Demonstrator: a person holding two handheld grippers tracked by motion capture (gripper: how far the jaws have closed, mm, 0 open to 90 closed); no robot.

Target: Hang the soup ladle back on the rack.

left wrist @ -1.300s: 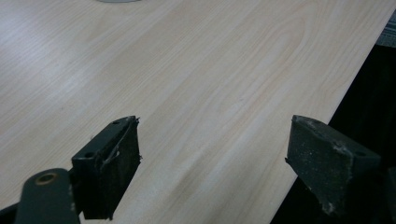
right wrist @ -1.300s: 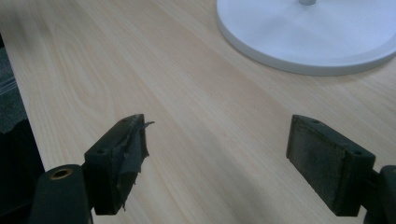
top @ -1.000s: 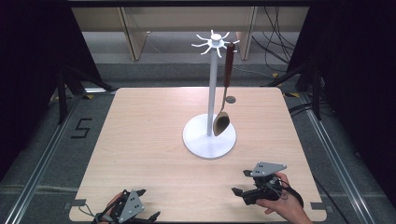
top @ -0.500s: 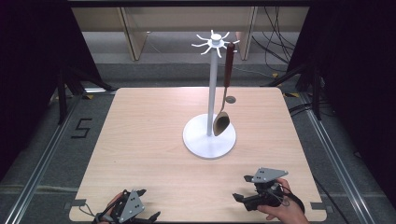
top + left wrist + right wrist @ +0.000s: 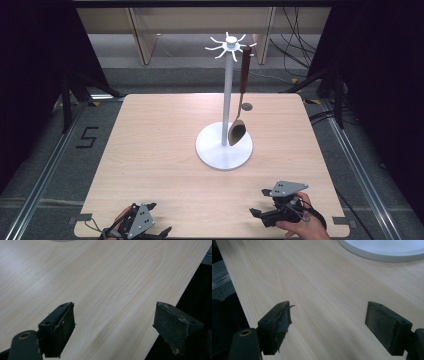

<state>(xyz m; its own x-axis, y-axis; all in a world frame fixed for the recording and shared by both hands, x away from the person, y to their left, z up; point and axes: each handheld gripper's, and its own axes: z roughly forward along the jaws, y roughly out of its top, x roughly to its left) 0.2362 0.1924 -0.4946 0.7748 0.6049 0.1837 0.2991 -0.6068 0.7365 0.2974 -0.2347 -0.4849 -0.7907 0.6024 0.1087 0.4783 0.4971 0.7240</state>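
Observation:
A white hook stand (image 5: 226, 100) rises from a round base (image 5: 224, 152) on the wooden table (image 5: 165, 140). A spoon (image 5: 240, 95) with a dark red-brown handle and a wooden bowl hangs from one of the stand's top hooks. My left gripper (image 5: 150, 231) lies at the table's front left edge, open, with bare wood between its pads (image 5: 60, 327). My right gripper (image 5: 260, 215) rests at the front right in a hand, open and empty (image 5: 327, 325). The edge of the white base (image 5: 384, 250) shows beyond its jaws.
A small round hole or grommet (image 5: 246, 106) sits in the table behind the stand. Dark curtains flank both sides. Cables (image 5: 295, 45) and wooden furniture legs (image 5: 142, 35) lie on the floor beyond the far edge. A "5" marking (image 5: 86, 137) is on the floor at left.
The right gripper and its hand have drawn back toward the table's front edge. The left gripper, stand and spoon have stayed put.

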